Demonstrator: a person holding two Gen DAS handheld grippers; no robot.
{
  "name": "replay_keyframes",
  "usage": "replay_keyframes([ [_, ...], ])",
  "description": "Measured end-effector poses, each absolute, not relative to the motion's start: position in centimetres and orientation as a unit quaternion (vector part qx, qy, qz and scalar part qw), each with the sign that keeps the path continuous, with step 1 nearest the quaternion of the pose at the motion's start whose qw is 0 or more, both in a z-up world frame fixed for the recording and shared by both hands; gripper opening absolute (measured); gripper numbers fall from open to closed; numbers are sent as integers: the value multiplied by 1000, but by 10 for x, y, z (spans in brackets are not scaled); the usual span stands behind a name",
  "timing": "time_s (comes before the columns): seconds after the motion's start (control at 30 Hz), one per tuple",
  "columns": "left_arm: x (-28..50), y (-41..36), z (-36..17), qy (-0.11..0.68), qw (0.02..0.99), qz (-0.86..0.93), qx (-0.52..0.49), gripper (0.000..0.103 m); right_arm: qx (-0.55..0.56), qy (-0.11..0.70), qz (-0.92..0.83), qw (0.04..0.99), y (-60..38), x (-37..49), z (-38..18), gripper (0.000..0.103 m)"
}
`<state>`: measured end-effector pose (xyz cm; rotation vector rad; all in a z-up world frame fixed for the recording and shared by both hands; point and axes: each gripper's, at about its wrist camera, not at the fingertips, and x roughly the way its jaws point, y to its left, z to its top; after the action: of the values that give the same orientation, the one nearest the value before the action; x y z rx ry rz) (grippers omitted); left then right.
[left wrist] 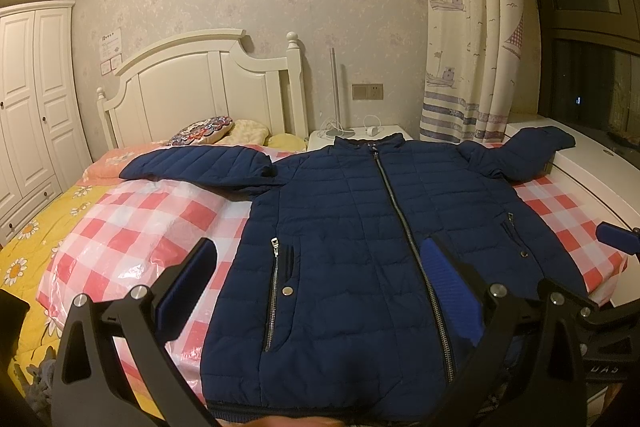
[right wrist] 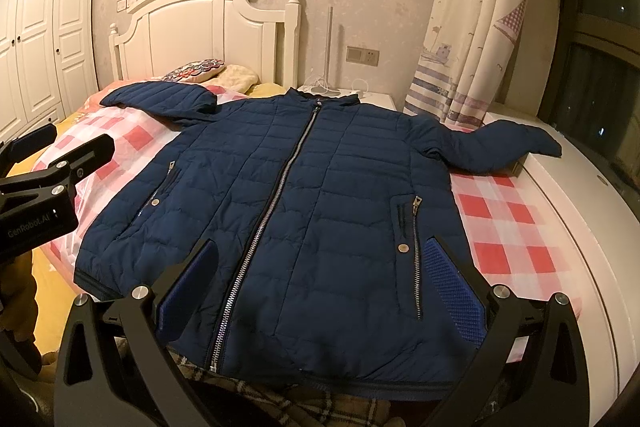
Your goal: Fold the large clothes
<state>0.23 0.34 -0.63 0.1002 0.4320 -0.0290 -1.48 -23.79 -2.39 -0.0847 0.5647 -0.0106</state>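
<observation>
A navy quilted jacket lies flat and zipped on a red-and-white checked plastic sheet on the bed, sleeves spread to both sides; it also shows in the right wrist view. My left gripper is open above the jacket's lower left front, holding nothing. My right gripper is open above the lower hem, near the zip, holding nothing. The left gripper also shows at the left edge of the right wrist view. The right gripper's fingertip shows at the right edge of the left wrist view.
A white headboard and pillows stand at the far end. A nightstand with a lamp is behind the collar. A white window ledge runs along the right. A wardrobe stands left. Plaid cloth lies below the hem.
</observation>
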Motion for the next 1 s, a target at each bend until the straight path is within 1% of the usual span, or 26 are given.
replay_keyframes([
  [1.0,3,3,-9,218,975,-15,49,101,-30,281,-4,959,-237,-16,-26,98],
])
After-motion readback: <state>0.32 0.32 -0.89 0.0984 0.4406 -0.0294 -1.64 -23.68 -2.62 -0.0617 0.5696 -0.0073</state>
